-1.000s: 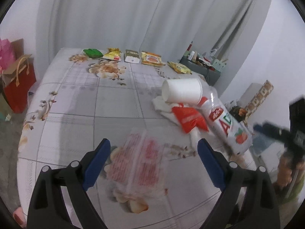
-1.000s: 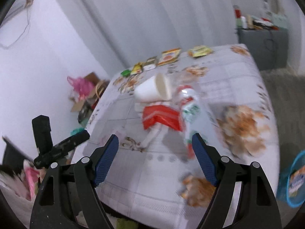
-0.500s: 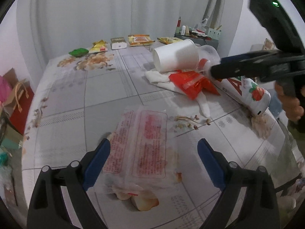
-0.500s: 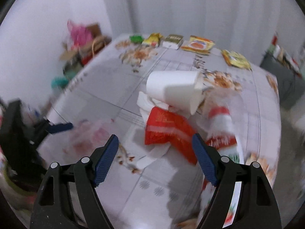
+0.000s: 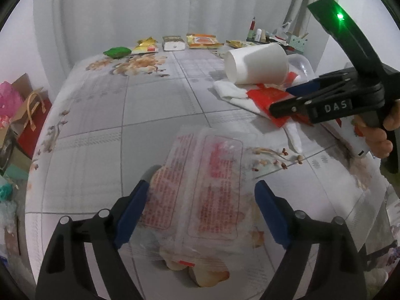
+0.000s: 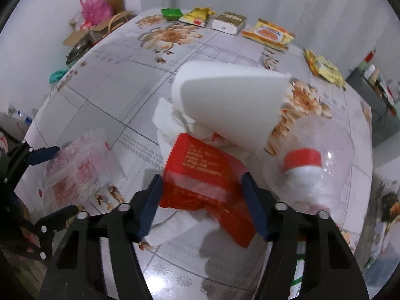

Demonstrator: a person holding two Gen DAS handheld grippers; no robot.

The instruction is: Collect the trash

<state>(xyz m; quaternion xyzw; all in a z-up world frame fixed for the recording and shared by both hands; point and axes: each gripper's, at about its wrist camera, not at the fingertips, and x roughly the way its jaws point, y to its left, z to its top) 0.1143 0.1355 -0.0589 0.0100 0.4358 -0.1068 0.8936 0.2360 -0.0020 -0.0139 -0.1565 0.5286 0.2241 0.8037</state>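
Note:
A clear plastic wrapper with red print (image 5: 205, 187) lies on the table near its front edge, between the open fingers of my left gripper (image 5: 201, 215); it also shows in the right wrist view (image 6: 75, 167). A red snack packet (image 6: 207, 177) lies on white tissue (image 6: 167, 127), between the open fingers of my right gripper (image 6: 201, 205). A white paper cup (image 6: 230, 105) lies on its side just behind the packet. A plastic bottle with a red cap (image 6: 307, 170) lies to the right. In the left wrist view the right gripper (image 5: 325, 100) reaches over the red packet (image 5: 267, 95).
The table (image 5: 150, 105) has a flowered cloth. Several snack packets line its far edge, among them a green one (image 5: 117, 51) and an orange one (image 5: 202, 40). Bags and boxes (image 6: 97, 17) stand on the floor at the left. A grey cabinet (image 6: 375, 100) stands at the right.
Both grippers have moved forward and down. The left one now straddles the clear wrapper. The right one has closed in on the red packet, which now sits between its fingers.

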